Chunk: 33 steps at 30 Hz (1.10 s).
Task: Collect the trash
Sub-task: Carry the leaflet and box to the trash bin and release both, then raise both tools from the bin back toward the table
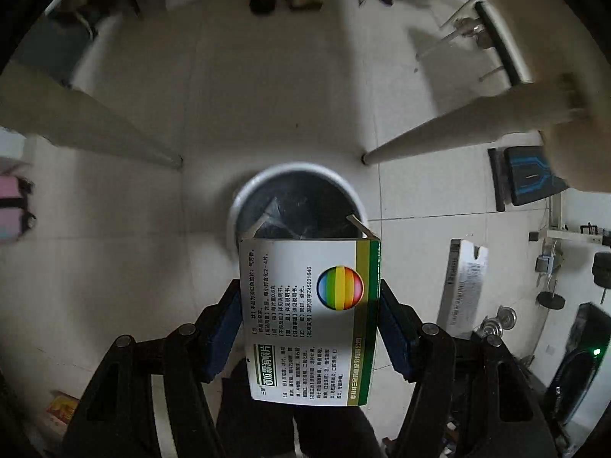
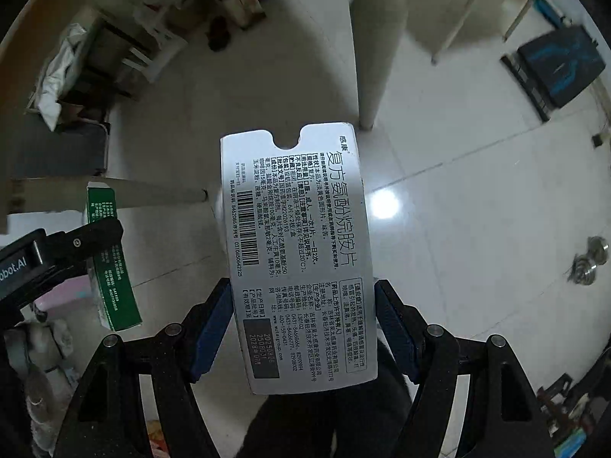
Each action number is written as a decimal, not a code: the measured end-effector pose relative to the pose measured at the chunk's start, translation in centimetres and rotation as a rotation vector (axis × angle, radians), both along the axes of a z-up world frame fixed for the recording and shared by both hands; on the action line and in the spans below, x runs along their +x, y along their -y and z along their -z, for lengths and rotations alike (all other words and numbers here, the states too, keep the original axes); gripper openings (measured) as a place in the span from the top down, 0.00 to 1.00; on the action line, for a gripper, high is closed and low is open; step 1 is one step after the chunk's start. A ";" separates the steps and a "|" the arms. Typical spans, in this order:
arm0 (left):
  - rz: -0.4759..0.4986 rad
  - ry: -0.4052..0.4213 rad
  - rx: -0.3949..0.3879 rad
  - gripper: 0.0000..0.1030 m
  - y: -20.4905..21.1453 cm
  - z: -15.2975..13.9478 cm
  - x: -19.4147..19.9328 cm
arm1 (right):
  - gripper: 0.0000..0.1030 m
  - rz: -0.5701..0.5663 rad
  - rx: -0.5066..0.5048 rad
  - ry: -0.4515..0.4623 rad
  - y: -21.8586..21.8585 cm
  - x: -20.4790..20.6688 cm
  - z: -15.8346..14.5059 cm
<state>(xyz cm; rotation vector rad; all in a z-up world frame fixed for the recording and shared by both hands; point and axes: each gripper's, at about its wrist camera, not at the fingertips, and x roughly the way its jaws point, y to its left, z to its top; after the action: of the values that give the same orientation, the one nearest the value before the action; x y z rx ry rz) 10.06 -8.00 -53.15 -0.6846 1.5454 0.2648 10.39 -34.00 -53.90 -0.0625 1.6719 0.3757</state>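
My left gripper [image 1: 310, 305] is shut on a white and green medicine box [image 1: 309, 320] with a rainbow ball logo. Its open end is held just above a round white trash bin [image 1: 244, 198] with a dark liner, on the floor ahead. My right gripper [image 2: 303, 305] is shut on a grey-white medicine box [image 2: 298, 252] with black print and a barcode, held over the tiled floor. In the right wrist view the left gripper [image 2: 57, 255] and its green box [image 2: 110, 259] show at the left edge.
Two pale table legs [image 1: 439, 133] stand on the white tile floor beyond the bin. A black and blue box [image 1: 530, 179] and dumbbell weights [image 1: 500, 320] lie to the right. Cardboard clutter [image 2: 88, 76] sits at the far left. A colourful packet [image 1: 63, 408] lies on the floor.
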 end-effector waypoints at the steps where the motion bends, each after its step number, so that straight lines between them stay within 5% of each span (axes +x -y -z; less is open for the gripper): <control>1: -0.018 -0.009 -0.026 0.38 -0.2 1.8 0.1 | 0.27 0.005 -0.001 -0.011 -0.1 0.0 1.6; 6: -0.088 -0.043 -0.133 0.36 -1.1 8.0 0.7 | 0.27 0.005 0.003 -0.055 -1.2 0.0 9.9; 10: -0.103 -0.045 -0.117 0.04 -1.8 9.4 0.7 | 0.26 0.004 0.011 -0.071 -2.6 1.0 14.7; 13: -0.094 -0.053 -0.058 0.04 -2.0 9.7 -0.1 | 0.24 0.000 0.027 -0.101 -3.0 1.8 17.3; 15: -0.078 -0.060 0.018 0.04 -2.3 9.3 -1.0 | 0.00 -0.015 0.066 -0.103 -3.5 2.0 18.5; 16: -0.072 -0.056 0.063 0.04 -2.3 8.8 -1.5 | 0.00 -0.023 0.073 -0.095 -3.5 2.1 18.8; 22: -0.038 -0.088 0.253 0.04 -2.1 6.3 -4.0 | 0.00 -0.094 0.014 -0.037 -4.7 1.0 17.8; 33: 0.031 -0.113 0.295 0.04 0.1 -1.6 -6.0 | 0.00 -0.150 -0.107 0.078 -4.4 -0.2 8.0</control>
<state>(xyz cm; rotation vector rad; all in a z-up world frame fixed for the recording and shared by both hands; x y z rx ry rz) 4.07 -8.12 -51.54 -0.4190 1.5818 0.5038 10.15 -29.63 -61.86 -0.2799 1.6135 0.3921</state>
